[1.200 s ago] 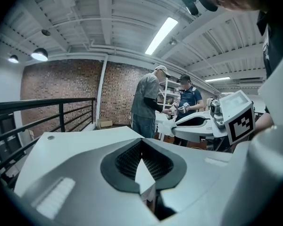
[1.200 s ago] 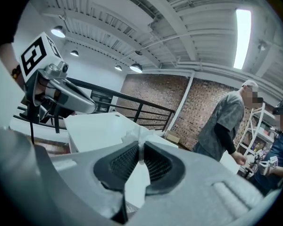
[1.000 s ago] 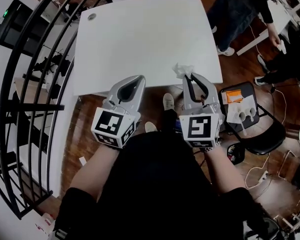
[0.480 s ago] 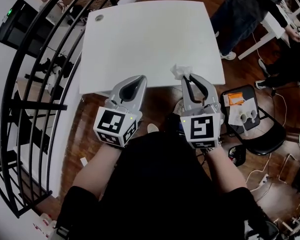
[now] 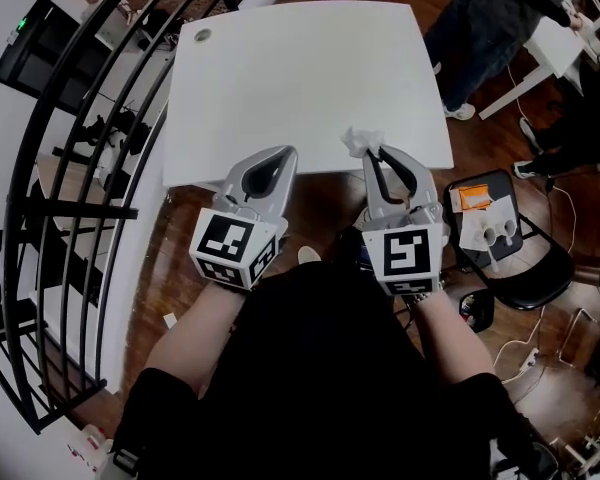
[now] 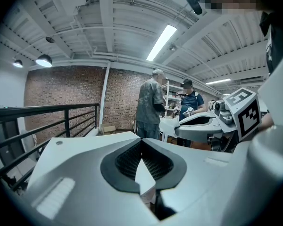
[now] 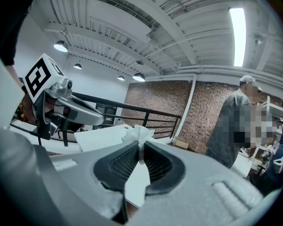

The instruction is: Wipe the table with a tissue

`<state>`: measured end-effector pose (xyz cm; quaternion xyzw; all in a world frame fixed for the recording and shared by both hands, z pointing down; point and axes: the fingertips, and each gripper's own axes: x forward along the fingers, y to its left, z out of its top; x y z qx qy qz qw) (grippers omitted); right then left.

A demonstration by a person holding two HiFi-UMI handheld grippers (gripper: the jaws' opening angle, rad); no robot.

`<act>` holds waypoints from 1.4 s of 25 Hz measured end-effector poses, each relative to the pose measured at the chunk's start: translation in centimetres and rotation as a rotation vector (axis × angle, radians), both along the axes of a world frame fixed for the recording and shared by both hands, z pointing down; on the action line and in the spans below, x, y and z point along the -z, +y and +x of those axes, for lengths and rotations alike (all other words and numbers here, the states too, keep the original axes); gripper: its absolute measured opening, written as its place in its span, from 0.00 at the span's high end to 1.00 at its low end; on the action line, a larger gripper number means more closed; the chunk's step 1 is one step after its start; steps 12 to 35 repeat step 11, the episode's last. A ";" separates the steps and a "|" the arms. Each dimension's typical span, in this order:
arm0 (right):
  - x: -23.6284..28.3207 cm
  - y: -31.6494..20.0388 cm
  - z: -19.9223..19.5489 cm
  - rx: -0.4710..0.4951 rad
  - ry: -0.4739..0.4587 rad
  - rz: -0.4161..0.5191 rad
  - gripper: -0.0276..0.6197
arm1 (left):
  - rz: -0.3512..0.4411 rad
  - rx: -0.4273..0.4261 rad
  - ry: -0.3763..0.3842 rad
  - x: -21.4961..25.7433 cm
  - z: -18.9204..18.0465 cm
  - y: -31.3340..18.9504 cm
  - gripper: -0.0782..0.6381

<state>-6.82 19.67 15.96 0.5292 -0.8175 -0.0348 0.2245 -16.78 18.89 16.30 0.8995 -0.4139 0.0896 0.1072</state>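
Barely drifting since earlier, the right tool (image 5: 378, 152) is clamping the tissue (image 5: 360, 140) at the surface's (image 5: 300, 78) lower edge, the left tool (image 5: 284, 154) closed, empty; wiping is likely awaiting a downward press.

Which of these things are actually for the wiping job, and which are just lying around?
For the job:
crumpled white tissue, pinched in the right gripper
white square table
left gripper, shut and empty

Just lying about:
black folding chair
orange-and-white box on it
black metal railing
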 end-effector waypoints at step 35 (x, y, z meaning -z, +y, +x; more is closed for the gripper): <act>0.3 0.0 0.0 0.014 0.004 0.015 0.91 | 0.009 0.010 -0.005 0.1 0.2 0.3 0.87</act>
